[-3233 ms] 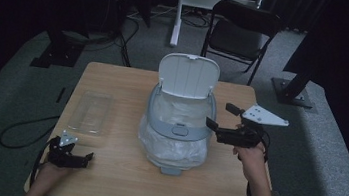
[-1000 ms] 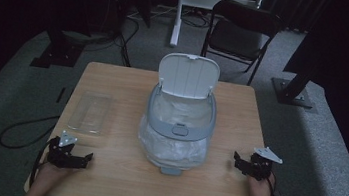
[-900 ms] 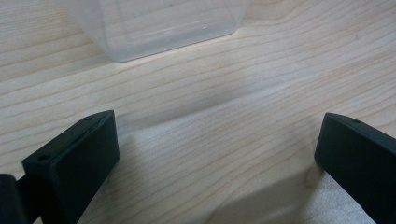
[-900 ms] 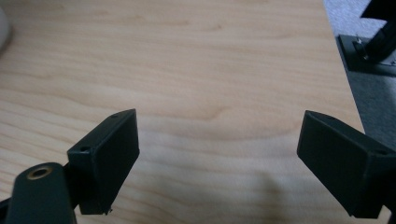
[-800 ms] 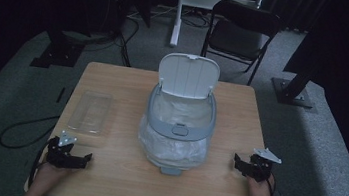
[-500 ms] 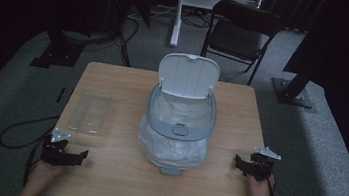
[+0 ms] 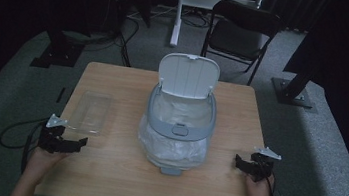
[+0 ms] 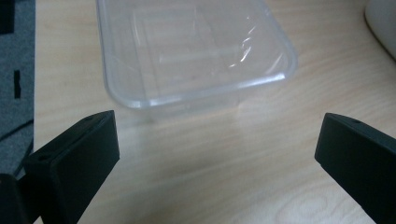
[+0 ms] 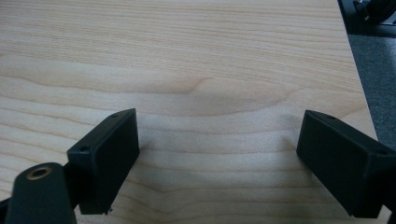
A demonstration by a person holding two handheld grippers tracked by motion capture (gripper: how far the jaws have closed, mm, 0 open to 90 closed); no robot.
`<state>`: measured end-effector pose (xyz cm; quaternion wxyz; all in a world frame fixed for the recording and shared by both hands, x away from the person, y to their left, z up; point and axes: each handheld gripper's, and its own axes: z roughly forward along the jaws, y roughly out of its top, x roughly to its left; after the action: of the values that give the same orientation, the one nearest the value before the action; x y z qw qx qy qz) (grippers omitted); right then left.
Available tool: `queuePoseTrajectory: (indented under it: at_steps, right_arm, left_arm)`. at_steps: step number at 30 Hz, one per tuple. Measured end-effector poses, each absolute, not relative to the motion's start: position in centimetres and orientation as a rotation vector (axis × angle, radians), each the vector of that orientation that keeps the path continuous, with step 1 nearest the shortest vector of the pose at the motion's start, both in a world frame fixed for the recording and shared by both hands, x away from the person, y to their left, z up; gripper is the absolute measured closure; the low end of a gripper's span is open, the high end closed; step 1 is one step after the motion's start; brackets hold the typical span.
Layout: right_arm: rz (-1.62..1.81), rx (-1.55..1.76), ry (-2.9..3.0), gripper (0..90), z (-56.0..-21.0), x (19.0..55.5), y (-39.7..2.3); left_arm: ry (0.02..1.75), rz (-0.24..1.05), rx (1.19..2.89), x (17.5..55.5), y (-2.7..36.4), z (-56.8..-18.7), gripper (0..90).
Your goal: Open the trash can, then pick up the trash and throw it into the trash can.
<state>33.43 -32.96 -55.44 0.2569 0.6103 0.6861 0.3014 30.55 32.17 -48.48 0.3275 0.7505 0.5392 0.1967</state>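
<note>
Both grippers are rested at the near table corners with nothing held. The left gripper (image 8: 219, 154) is spread wide, a clear plastic container (image 8: 191, 51) lying just ahead of its jaws. The right gripper (image 9: 219, 158) is likewise spread over bare table (image 9: 196, 56). The lined bin (image 7: 179, 124), lid raised, sits between them; the container is probably approached next, best squarely at its near rim.

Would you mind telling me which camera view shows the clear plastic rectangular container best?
The left gripper view: the clear plastic rectangular container sits large beyond the open black jaws, its rim and empty inside plain. The high view shows it small on the wooden table. The right gripper view faces bare wood.
</note>
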Motion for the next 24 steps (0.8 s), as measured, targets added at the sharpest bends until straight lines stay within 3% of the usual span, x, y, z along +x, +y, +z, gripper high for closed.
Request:
queuePoseTrajectory:
  at_steps: [9, 24]
  right_arm:
    - [0.819, 1.655, 1.861, 12.4, -55.5, 33.4, -33.0]
    - [0.818, 1.653, 1.862, 12.5, -55.5, 33.4, -33.0]
  left_arm:
    - [1.356, 0.519, 1.950, 33.1, 31.7, -47.0, 0.7]
    - [1.404, 0.513, 1.922, 39.7, 33.0, -46.1, 3.3]
